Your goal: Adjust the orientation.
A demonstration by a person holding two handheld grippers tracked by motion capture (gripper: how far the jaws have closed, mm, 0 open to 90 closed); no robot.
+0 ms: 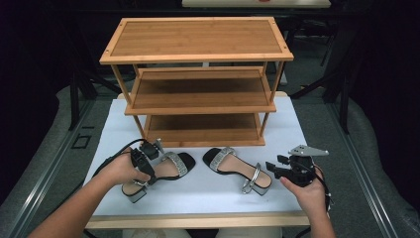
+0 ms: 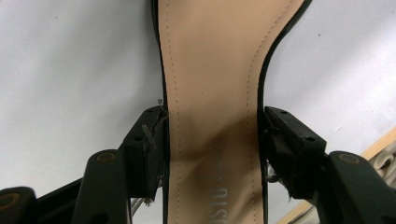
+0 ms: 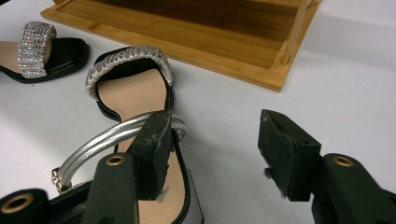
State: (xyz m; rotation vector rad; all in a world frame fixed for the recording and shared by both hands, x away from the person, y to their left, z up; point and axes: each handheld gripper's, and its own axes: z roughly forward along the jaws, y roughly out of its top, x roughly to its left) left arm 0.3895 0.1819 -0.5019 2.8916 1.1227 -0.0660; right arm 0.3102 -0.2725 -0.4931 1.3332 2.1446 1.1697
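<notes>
Here, two sandals are seen on the white table, in front of a wooden shoe rack with three shelves. The left sandal lies with its sparkly toe strap pointing toward the rack and its block heel toward the person. Its tan insole is caught between the two black jaws of the left gripper. In the left gripper view, the narrow middle of the sandal is seen between the pads, one pad pressed on each black edge, so the jaws are closed on the shoe. The left hand is wrapped around that gripper.

The right sandal lies just beside the first one, apart from it, with its toe strap toward the rack and its silver ankle strap near the heel. The right gripper is held just beside the heel end by the right hand. In the right gripper view, its jaws are spread wide. One pad is seen over the silver ankle strap of the right sandal; whether it touches cannot be told. The other pad is over bare table. Nothing is gripped between them. The bottom shelf of the rack is seen just behind the toe of this shoe.
</notes>
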